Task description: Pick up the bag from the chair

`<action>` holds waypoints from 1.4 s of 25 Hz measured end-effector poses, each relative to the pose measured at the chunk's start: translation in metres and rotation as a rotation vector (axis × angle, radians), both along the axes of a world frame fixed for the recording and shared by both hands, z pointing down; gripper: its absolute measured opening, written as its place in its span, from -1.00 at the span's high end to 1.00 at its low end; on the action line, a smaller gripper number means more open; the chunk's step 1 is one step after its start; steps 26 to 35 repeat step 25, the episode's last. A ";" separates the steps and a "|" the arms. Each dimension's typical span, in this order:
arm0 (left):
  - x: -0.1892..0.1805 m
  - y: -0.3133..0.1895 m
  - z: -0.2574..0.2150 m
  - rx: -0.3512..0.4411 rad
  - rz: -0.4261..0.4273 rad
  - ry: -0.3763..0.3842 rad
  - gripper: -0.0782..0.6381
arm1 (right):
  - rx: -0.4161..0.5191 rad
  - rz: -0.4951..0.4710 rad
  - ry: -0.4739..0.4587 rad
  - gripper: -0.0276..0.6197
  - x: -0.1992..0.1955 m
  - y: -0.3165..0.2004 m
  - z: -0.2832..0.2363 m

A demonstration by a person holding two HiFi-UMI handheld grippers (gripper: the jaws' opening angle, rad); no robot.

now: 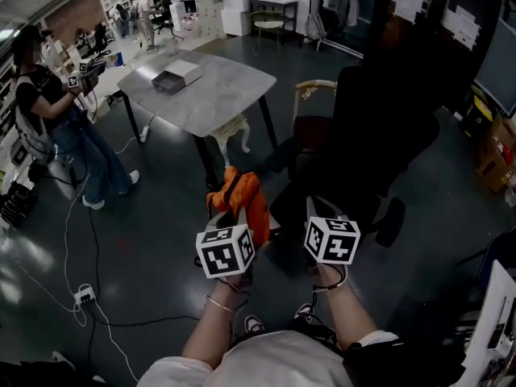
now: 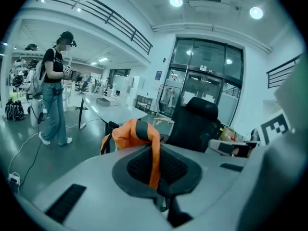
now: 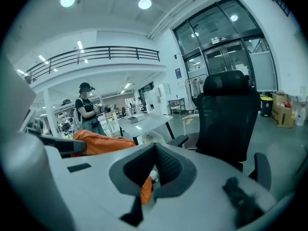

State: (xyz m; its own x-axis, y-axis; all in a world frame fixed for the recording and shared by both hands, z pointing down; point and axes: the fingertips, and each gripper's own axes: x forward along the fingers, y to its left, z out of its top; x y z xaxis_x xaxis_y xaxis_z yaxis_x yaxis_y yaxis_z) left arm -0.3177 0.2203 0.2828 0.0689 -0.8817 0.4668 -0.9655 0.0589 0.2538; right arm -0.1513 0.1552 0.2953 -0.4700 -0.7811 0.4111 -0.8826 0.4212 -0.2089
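Grey table (image 1: 210, 95) stands left of the black chair (image 1: 379, 135), and a person (image 1: 56, 127) stands further left of the chair, past the table. The orange bag (image 1: 240, 198) hangs just left of the chair. The left gripper (image 2: 156, 177) pinches its strap (image 2: 155, 160). The right gripper (image 3: 151, 177), nearer the chair, is pressed together on orange fabric

My grey rig, white shirt
Left hand-held gripper (image 2: 156, 174) and right hand-held gripper (image 3: 153, 173): dark ribbed pads (image 2: 138, 167), black-and-white marker cubes (image 1: 226, 250); white shirt (image 1: 274, 363) below the cubes.
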 end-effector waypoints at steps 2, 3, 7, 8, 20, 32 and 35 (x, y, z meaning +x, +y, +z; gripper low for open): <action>-0.008 0.001 -0.001 0.004 -0.020 0.005 0.71 | 0.005 -0.009 0.015 0.82 -0.004 -0.001 -0.002; -0.013 0.000 -0.001 0.006 -0.030 0.006 0.71 | 0.004 -0.010 0.014 0.82 -0.006 -0.003 -0.003; -0.021 -0.001 0.000 0.006 -0.059 0.014 0.71 | 0.006 -0.013 0.015 0.82 -0.006 -0.006 -0.006; -0.019 0.000 -0.001 0.006 -0.062 0.014 0.71 | 0.007 -0.016 0.015 0.82 -0.005 -0.006 -0.008; -0.024 0.005 -0.009 0.020 -0.083 0.007 0.71 | 0.037 -0.044 0.035 0.82 -0.011 -0.002 -0.013; -0.023 0.007 -0.012 0.023 -0.086 0.003 0.71 | 0.034 -0.051 0.030 0.82 -0.011 0.000 -0.013; -0.023 0.007 -0.012 0.023 -0.086 0.003 0.71 | 0.034 -0.051 0.030 0.82 -0.011 0.000 -0.013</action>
